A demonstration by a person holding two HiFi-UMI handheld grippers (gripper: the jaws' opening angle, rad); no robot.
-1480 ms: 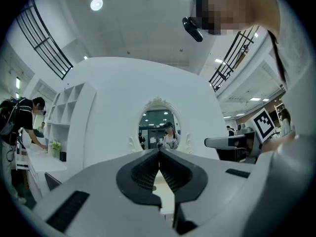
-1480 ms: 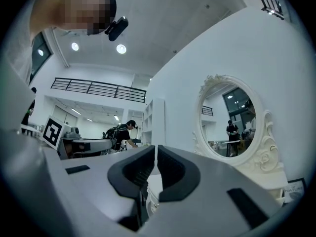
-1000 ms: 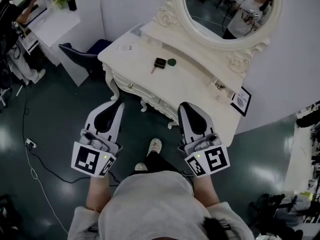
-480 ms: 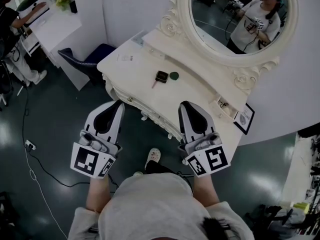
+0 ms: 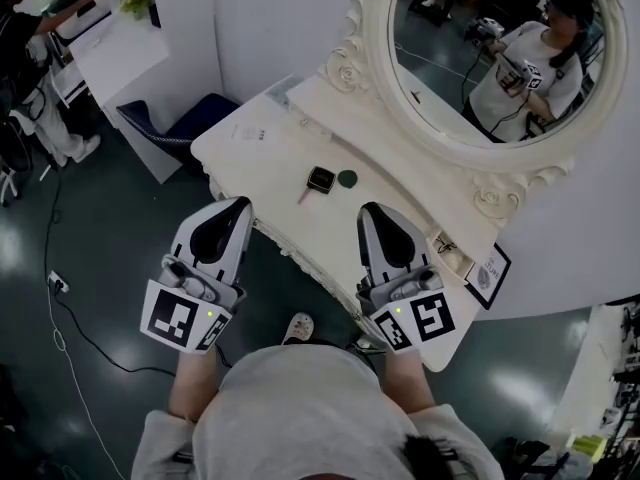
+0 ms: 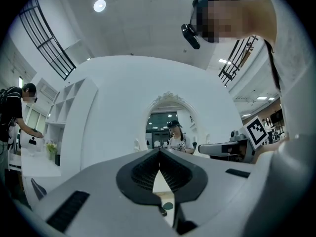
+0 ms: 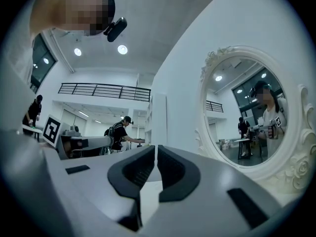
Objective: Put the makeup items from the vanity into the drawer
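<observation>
Ceiling lights (image 6: 99,5) are shining evenly; the dark floor (image 5: 120,258) is reflecting pale glare, and both gripper views are curving strongly at their black edges.

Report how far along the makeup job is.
Done: nothing visible. The black compact, green round item and thin stick lie on the vanity top.
In hand: nothing. The left gripper and right gripper are shut and empty, near the vanity's front edge.
Left: open the drawer, then move all three items in.
</observation>
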